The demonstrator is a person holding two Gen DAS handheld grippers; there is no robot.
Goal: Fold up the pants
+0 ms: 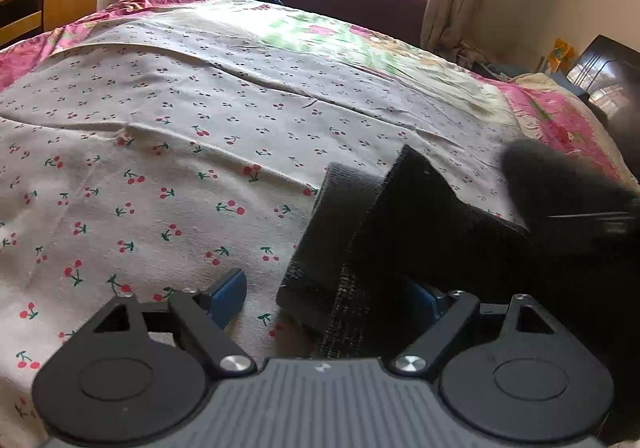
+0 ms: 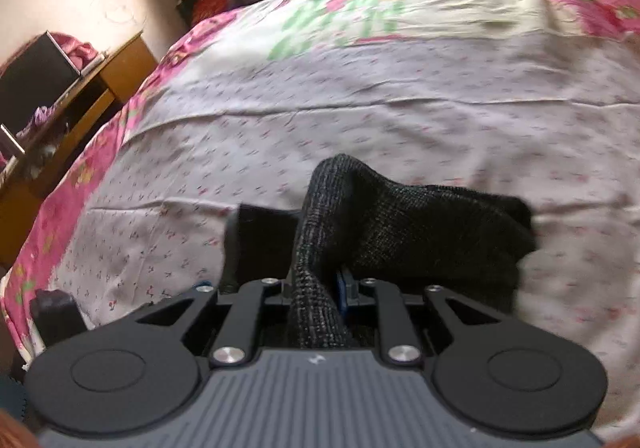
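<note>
the pants (image 1: 384,232) lie dark on the cherry-print sheet (image 1: 160,152) at the lower right of the left wrist view, running from the bottom centre up and rightward, with a grey cuffed end (image 1: 344,184) sticking out toward the middle of the frame. the left gripper (image 1: 332,296) has its jaws wide apart and clamps nothing; its blue left pad (image 1: 230,290) rests over bare sheet, while the other pad is half hidden under the cloth edge at lower right. so the cloth sits to the right side of these jaws, not squarely between them.

in the right wrist view the right gripper (image 2: 316,284) has its jaws drawn close together, pinched on a ridge of the pants (image 2: 400,220). the fabric rises from the jaws at bottom centre, then drapes off to the right of the frame, its long axis lying roughly left to right; the picture is blurred.

my reading: the right hand carries the fold, and the left, nearer the loose cuffed end, would need to shift rightward in its frame to catch cloth.
</note>
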